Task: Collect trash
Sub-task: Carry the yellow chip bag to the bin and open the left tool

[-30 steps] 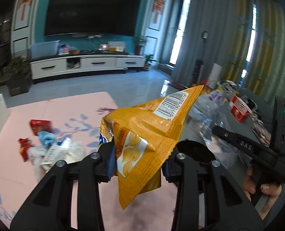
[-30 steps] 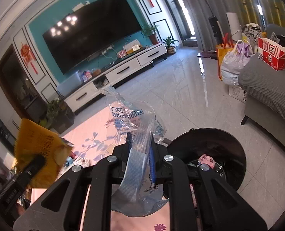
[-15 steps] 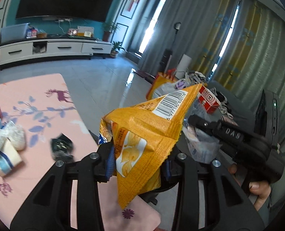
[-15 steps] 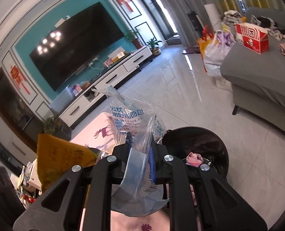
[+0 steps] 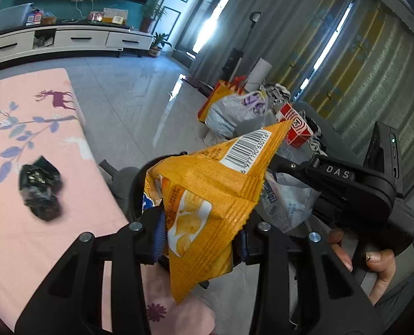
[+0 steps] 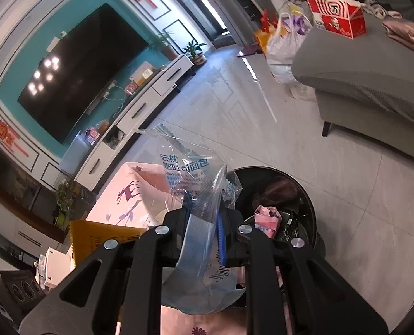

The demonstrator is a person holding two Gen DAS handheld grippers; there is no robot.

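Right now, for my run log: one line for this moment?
left hand-held gripper: chip bag | right hand-held gripper: clear wrapper | bin: ahead

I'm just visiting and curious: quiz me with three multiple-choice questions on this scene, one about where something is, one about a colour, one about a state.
1. Where does the crumpled black wrapper lie?
A. on the pink mat
B. in the black bin
C. on the grey sofa

2. What colour is the chip bag in the left gripper?
A. green
B. orange-yellow
C. white

3. What are the jaws of the right gripper doing?
A. standing open and empty
B. shut on a clear plastic bag
C. shut on a red box

Answers:
1 A, it rests on the pink mat in the left wrist view.
2 B, the bag is orange-yellow with a barcode.
3 B, the clear plastic bag is pinched between the pads, near the black bin.
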